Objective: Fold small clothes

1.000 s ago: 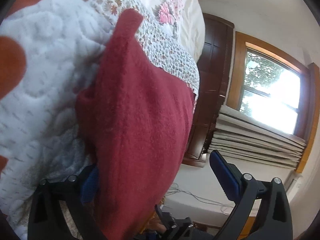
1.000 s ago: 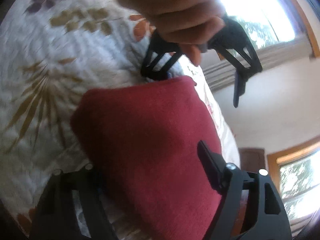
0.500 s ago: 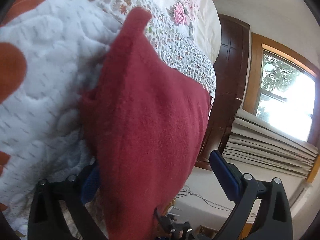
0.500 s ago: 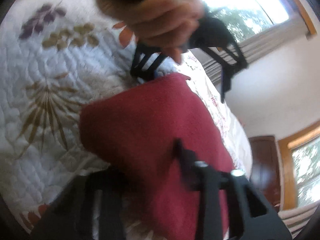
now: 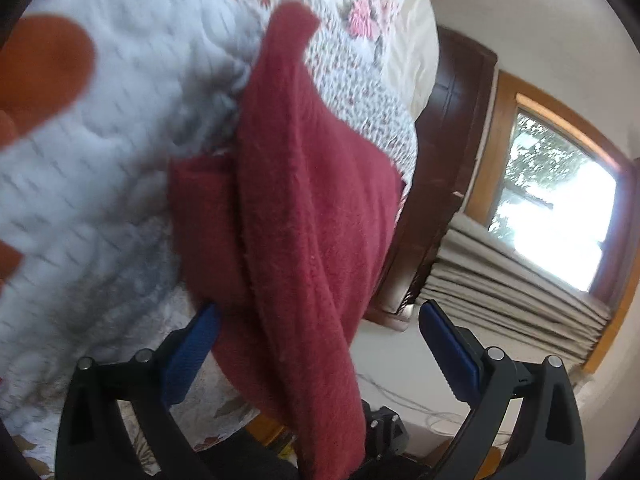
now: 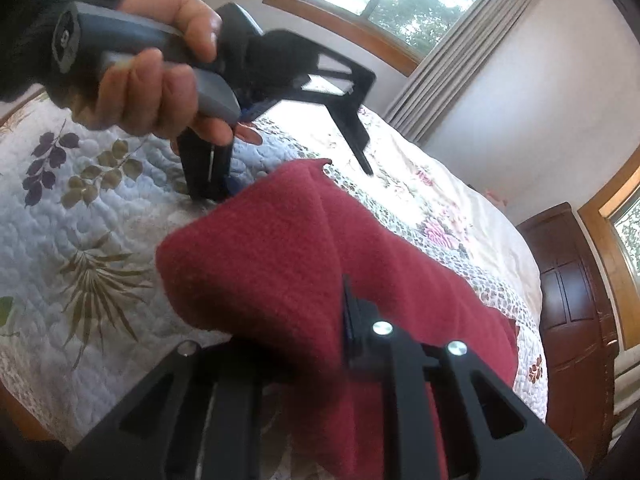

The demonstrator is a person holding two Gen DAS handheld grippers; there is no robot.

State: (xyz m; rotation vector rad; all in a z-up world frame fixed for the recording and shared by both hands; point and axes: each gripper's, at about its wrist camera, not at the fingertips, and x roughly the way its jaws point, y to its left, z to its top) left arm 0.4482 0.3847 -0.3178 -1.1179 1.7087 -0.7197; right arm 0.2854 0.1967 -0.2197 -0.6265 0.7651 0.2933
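Cloth (image 6: pixel 280 264), dark red and fleecy, lies folded.

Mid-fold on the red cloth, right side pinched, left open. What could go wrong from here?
1. The left gripper has its jaws wide open around the red cloth; lifting now would likely let that side sag and undo the fold.
2. The right gripper seems to pinch several bunched layers, so the edges may end up uneven.

A dark red fleece garment (image 5: pixel 304 216) lay folded in layers on the floral quilted bedspread (image 6: pixel 80 216), near the bed's side edge, one pointed corner sticking up.
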